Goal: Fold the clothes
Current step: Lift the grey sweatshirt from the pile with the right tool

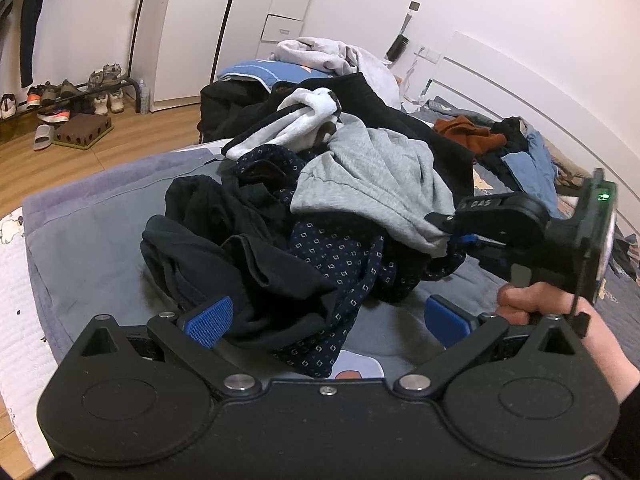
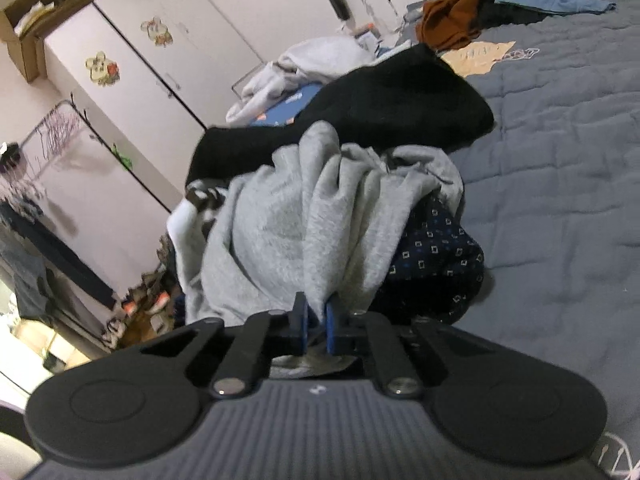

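Note:
A heap of clothes lies on the grey-blue bed cover (image 1: 92,236). A light grey garment (image 1: 372,184) tops the heap, over a dark navy patterned one (image 1: 340,252) and black pieces (image 1: 208,236). My right gripper (image 2: 318,322) is shut on a fold of the grey garment (image 2: 280,232); in the left wrist view it (image 1: 450,236) comes in from the right, held by a hand (image 1: 532,304). My left gripper (image 1: 328,320) stands open at the near edge of the heap. Black and navy cloth lies between its blue pads (image 1: 210,320) without being pinched.
More clothes lie farther along the bed: a rust-brown piece (image 1: 468,132), a blue one (image 1: 532,164) and a white-grey pile (image 1: 332,56) on a blue item. A shoe rack (image 1: 68,96) stands on the wooden floor at left, by white wardrobes (image 2: 160,64).

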A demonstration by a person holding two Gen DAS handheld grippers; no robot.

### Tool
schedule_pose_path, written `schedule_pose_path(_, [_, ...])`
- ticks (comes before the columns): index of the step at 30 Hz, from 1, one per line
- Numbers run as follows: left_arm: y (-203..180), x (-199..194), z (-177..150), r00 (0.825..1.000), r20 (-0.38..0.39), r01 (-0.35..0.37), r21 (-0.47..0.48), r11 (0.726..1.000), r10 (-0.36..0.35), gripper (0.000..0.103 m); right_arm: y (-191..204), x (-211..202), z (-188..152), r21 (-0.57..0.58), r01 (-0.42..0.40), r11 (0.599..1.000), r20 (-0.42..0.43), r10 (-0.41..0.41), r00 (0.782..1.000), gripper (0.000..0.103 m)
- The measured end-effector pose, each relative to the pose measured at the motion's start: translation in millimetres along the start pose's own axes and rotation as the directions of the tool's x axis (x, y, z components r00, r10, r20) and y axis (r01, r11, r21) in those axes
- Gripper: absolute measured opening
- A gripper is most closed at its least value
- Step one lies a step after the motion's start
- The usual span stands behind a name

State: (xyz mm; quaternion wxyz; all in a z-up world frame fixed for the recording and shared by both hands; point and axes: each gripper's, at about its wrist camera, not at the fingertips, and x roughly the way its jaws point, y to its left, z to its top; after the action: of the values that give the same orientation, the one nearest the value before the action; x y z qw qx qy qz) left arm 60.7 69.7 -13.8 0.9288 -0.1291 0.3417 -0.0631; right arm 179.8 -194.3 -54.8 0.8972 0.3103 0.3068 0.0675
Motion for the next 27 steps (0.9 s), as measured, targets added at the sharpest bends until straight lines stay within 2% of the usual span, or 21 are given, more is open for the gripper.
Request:
schedule_pose_path(16, [-0.4,1.7,0.6,1.000,-0.001,0.009,0.006,1.000,-0.009,0.103,-0.6,-61.0,4.7,0.039,-0.059,0.998,0.084,0.055,0.995,0.005])
schedule_pose_path(23, [-6.9,1.6,-0.8,0.999,-0.007,0.031,0.036,0.999,-0.031,0.103,-17.9,-100.1,2.8,0.074,-0.069,0.995,0.121,0.060,0.991,0.003])
schedule_pose_path(24, [-7.7,1.8,-1.2,0.999,-0.008,0.035,0.036,0.999,-0.035,0.103,-20.5,-106.6,2.7,0.080,-0.072,0.994,0.128,0.062,0.990,0.000])
schedule_pose_path(27, [-11.7,1.6,-2.5,0.999,-0.010,0.047,0.048,0.998,-0.047,0.103,-25.2,-135.5,4.2,0.077,-0.109,0.991,0.169,0.095,0.981,0.000])
